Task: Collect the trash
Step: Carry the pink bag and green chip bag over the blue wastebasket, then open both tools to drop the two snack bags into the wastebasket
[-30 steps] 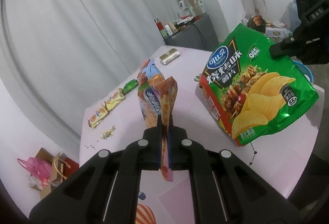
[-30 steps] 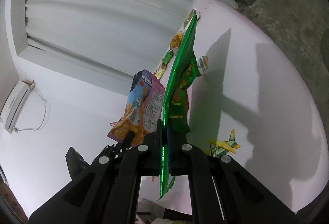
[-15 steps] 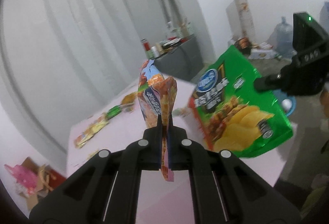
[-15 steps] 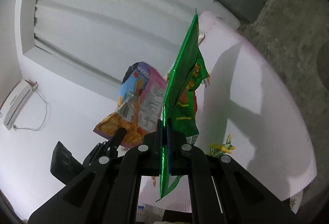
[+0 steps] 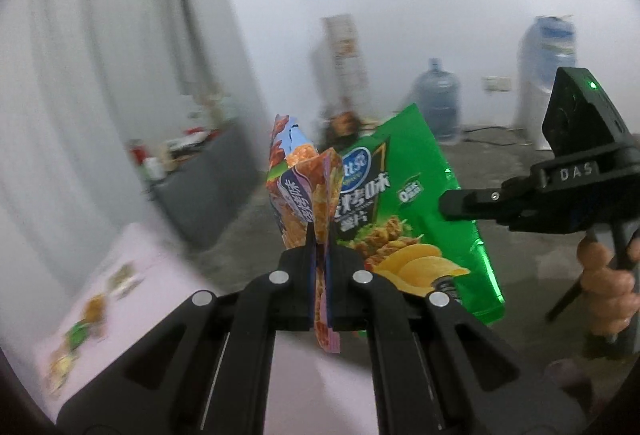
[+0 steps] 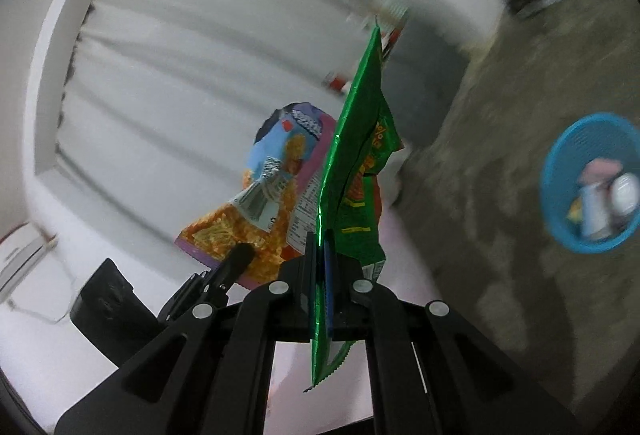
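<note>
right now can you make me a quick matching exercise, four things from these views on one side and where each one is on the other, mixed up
Things:
1. green chip bag
2. purple snack bag
3. blue basket
4. water jug

Places:
A. clamped in the left gripper
B. on the floor, trash inside
C. pinched in the right gripper
D. standing by the far wall

Pairs: 1-C, 2-A, 3-B, 4-D

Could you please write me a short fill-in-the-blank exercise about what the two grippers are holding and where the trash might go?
1. The left gripper is shut on an orange and ____ snack bag.
2. The right gripper is shut on a ____ chip bag.
3. On the floor in the right wrist view stands a ____ basket with trash already inside.

Missing words: purple; green; blue
</note>
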### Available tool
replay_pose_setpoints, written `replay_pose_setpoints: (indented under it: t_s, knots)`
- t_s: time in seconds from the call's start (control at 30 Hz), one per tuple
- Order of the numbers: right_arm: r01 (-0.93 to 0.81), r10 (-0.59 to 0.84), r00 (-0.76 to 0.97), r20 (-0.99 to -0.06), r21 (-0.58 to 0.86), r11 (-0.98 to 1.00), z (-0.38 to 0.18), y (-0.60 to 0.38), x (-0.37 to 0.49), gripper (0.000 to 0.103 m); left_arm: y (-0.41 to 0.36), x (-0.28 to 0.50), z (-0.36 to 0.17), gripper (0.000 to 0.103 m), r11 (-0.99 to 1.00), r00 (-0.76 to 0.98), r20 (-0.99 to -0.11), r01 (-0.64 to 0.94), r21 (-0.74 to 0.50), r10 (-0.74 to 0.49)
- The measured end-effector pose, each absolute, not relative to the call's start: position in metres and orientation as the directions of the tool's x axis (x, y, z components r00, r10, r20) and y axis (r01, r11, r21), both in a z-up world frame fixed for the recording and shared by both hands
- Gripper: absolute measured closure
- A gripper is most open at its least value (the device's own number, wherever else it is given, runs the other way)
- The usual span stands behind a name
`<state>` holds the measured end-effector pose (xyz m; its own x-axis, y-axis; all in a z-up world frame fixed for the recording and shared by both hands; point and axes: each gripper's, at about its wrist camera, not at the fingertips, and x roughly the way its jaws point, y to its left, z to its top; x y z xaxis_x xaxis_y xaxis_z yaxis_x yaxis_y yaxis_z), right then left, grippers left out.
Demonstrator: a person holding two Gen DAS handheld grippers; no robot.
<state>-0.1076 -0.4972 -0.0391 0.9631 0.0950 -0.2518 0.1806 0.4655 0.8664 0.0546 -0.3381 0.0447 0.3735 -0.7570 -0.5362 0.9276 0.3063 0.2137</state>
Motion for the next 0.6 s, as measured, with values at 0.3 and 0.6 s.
replay_pose_setpoints:
  t_s: [0.3, 0.6]
  knots:
    - [0.42, -0.052, 0.9, -0.433, 0.83, 0.367, -0.123, -0.576, -0.114, 0.099, -0.49, 0.062, -0.064, 0.101, 0.118, 0.168, -0.728, 0.986, 0.12, -0.665]
    - [0.551, -0.063, 0.829, -0.556, 0.79, 0.269, -0.232, -0.637, -0.069, 0.099, -0.592, 0.091, -0.172, 0.099, 0.056, 0.099, -0.841, 0.995, 0.082, -0.531]
